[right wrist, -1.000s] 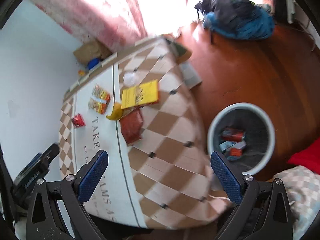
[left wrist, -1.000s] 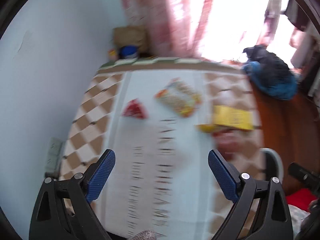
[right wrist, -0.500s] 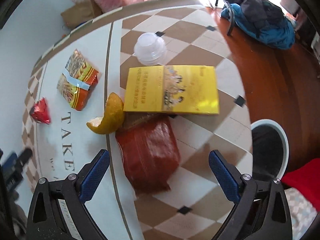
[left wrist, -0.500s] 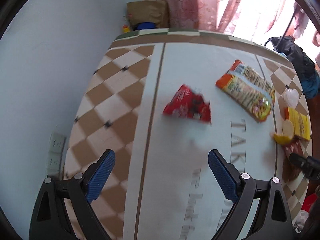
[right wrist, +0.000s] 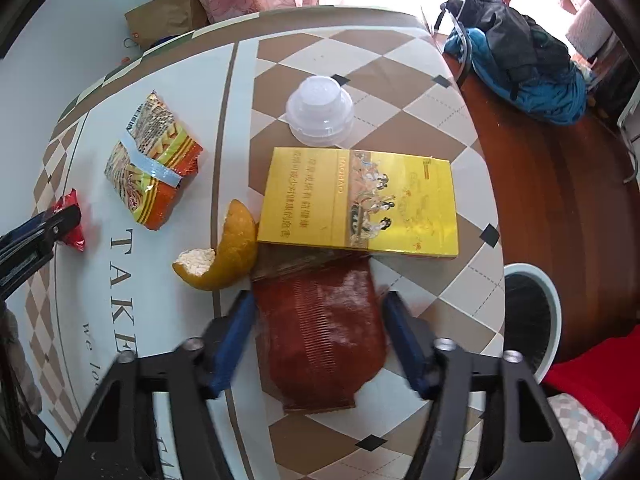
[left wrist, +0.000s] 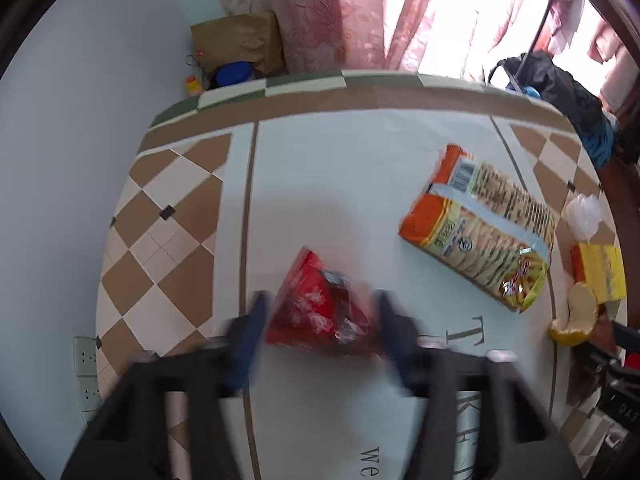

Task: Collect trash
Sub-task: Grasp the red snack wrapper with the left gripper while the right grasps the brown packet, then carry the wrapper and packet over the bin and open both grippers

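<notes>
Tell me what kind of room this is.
Probably a lived-in home room: a table under a checked tablecloth, pink floral curtains at a bright window, a wooden floor with a waste bin.

The left claw [left wrist: 320, 320] is blurred, so contact with the red wrapper [left wrist: 320, 312] cannot be told. The waste bin [right wrist: 536, 320] is partly cut off by the desk [right wrist: 460, 184] edge.

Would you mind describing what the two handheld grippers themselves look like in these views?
Both look alike: the left gripper and right gripper each have a matte black frame with triangular cut-outs, silver round screw heads at the joints, and two fingers faced with blue pads. The left one is motion-blurred. No cables, sleeves or hands show, and any markings are unreadable.
</notes>
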